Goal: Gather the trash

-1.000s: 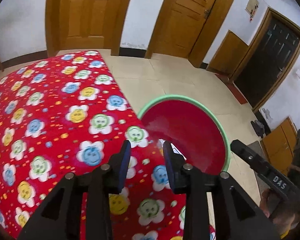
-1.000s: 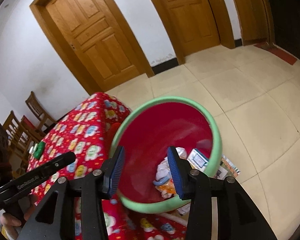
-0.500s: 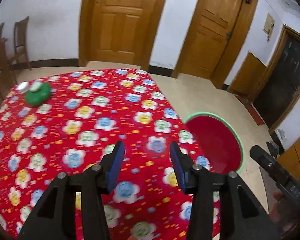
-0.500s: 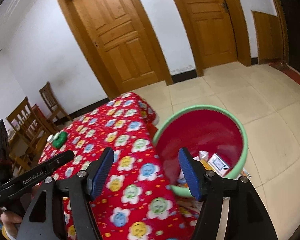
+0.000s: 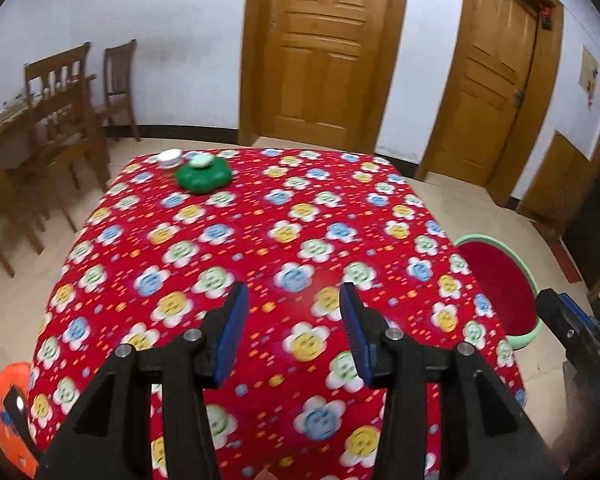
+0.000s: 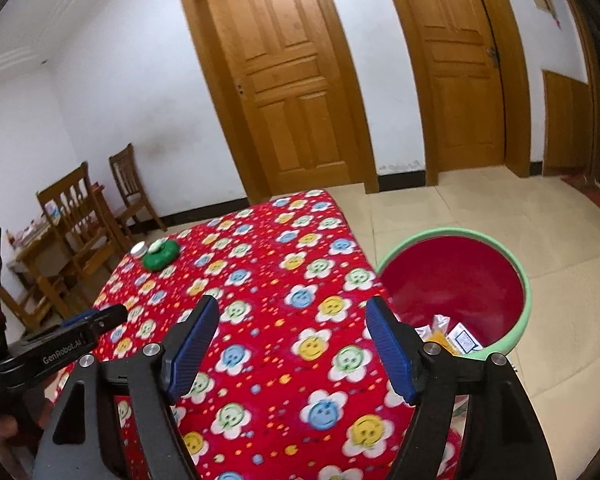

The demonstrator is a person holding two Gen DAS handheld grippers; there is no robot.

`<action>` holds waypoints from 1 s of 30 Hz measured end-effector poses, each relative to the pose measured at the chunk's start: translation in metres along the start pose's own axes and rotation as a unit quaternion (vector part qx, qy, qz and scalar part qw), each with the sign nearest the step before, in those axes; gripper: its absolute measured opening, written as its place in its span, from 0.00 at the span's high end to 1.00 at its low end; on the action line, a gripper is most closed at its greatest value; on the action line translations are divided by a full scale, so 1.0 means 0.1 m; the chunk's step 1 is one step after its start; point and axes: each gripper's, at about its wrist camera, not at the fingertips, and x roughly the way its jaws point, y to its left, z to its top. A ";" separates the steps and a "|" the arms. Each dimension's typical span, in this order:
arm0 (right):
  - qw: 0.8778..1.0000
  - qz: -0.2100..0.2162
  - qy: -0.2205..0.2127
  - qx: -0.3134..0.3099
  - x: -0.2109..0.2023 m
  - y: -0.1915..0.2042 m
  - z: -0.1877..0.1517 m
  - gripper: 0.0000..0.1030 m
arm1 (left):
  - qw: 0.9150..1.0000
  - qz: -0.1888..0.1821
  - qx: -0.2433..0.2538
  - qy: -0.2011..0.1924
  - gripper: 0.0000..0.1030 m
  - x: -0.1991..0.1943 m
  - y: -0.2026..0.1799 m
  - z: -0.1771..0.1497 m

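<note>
A red basin with a green rim point(image 6: 456, 280) stands on the floor right of the table, with wrappers and paper trash point(image 6: 452, 334) in its bottom; it also shows in the left wrist view as the basin point(image 5: 500, 280). Both grippers hover over the flowered red tablecloth point(image 5: 280, 220). My left gripper point(image 5: 292, 300) is open with nothing between its blue pads. My right gripper point(image 6: 292, 320) has its jaws opening wide, also with nothing between them. A green object point(image 5: 203, 174) with a white lid and a small white cup point(image 5: 169, 158) sit at the table's far left corner.
Wooden chairs point(image 5: 60, 120) and a second table stand at the left wall. Two wooden doors point(image 5: 332, 52) are in the far wall. An orange object point(image 5: 10, 400) lies low at the table's near left. Tiled floor point(image 6: 480, 208) spreads beyond the basin.
Both grippers swung left, away from the basin and back over the table. The left jaws widened a little; the right jaws opened much wider. The green object came into view.
</note>
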 end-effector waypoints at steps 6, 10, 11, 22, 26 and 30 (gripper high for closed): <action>0.999 0.004 0.000 -0.032 -0.01 0.25 -0.24 0.26 | 0.999 0.033 -0.006 -0.009 0.54 -0.10 0.18 -0.20; 0.999 0.004 0.004 -0.040 -0.03 0.32 -0.33 0.25 | 0.999 0.047 -0.015 -0.017 0.54 -0.15 0.28 -0.27; 0.999 0.003 0.003 -0.039 -0.03 0.33 -0.35 0.26 | 0.998 0.050 -0.016 -0.019 0.54 -0.17 0.29 -0.29; 0.999 -0.012 -0.010 -0.036 -0.13 0.35 -0.38 0.25 | 0.998 0.059 -0.019 -0.032 0.54 -0.23 0.34 -0.31; 0.999 -0.013 -0.009 -0.036 -0.13 0.35 -0.37 0.26 | 0.998 0.058 -0.017 -0.035 0.54 -0.24 0.33 -0.30; 0.999 -0.013 -0.003 -0.033 -0.12 0.33 -0.38 0.25 | 0.998 0.057 -0.014 -0.037 0.54 -0.25 0.31 -0.31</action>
